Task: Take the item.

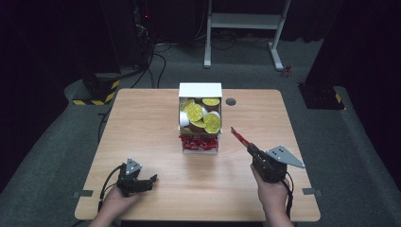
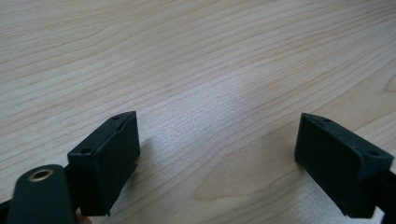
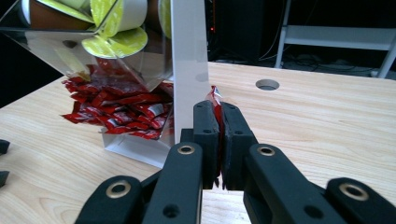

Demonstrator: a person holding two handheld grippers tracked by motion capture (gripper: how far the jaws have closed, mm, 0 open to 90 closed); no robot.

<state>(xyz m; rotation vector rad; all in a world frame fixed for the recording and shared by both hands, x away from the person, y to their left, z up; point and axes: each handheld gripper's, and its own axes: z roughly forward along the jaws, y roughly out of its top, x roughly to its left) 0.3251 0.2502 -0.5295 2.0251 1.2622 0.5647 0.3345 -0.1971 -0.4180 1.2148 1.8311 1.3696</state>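
1. From the high view I see the surface lit evenly from above, while the room around it falls into near black.
2. My left hand-held gripper casts soft, short shadows on the wood, with a pale sheen mid-frame.
3. In the right gripper view the nearest black links are blurred, and the clear dispenser throws reflections.
4. The high view is soft and slightly grainy.
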